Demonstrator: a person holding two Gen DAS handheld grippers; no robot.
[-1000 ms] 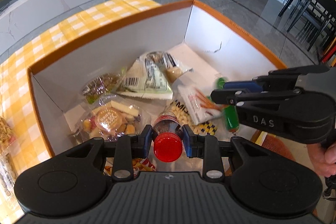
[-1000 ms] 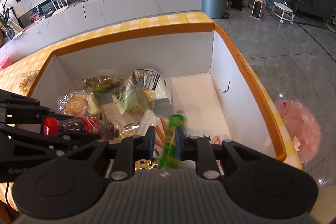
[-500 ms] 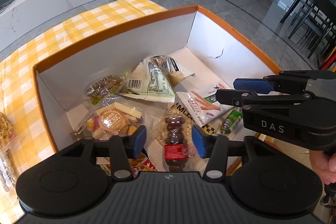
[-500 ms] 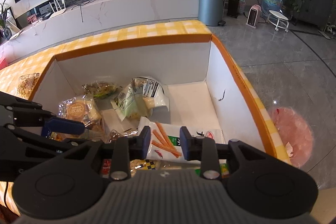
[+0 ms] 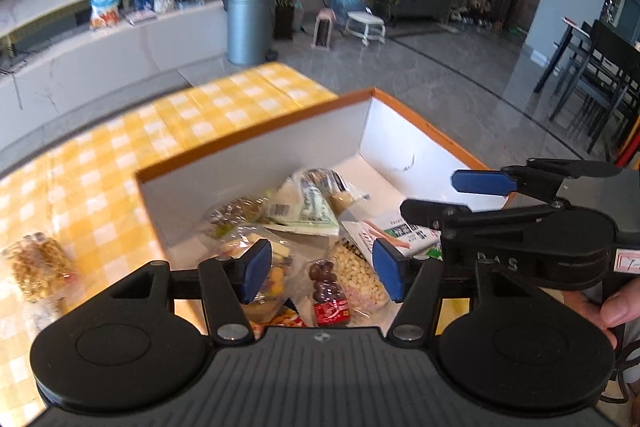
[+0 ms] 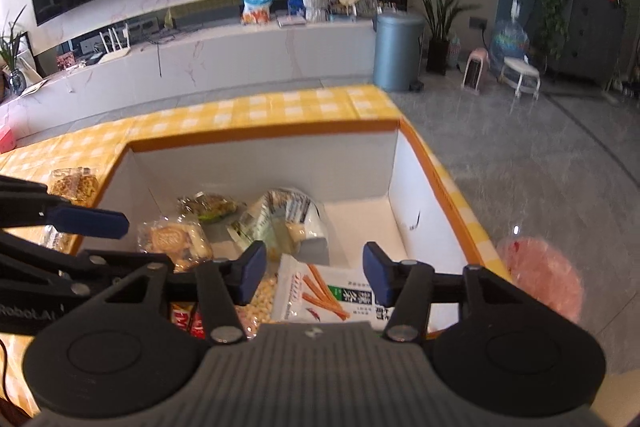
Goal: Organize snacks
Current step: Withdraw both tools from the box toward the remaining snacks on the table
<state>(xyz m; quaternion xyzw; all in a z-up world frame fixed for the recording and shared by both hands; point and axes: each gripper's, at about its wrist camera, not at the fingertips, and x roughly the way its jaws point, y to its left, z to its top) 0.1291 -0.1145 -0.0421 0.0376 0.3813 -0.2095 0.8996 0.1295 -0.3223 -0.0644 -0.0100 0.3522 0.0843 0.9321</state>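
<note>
An orange-rimmed white box (image 5: 256,143) (image 6: 260,135) holds several snack packs. The dark snack bottle with a red label (image 5: 330,291) lies in the box below my left gripper (image 5: 320,267), which is open and empty above it. A white pack with orange sticks (image 6: 320,291) lies under my right gripper (image 6: 314,269), also open and empty. A green-and-white pack (image 5: 308,203) (image 6: 280,223) and a clear pack with a round label (image 6: 172,239) lie further in. The right gripper shows in the left wrist view (image 5: 448,197).
The box stands on a yellow checked tablecloth (image 5: 100,155). A clear pack of brown snacks (image 5: 36,263) (image 6: 74,183) lies on the cloth left of the box. A grey bin (image 6: 398,49) and a long white counter (image 6: 200,63) stand beyond the table.
Both grippers opened: the left let the bottle fall into the box, the right dropped its green pack. Both have since risen and pulled back from the box with jaws wider.
</note>
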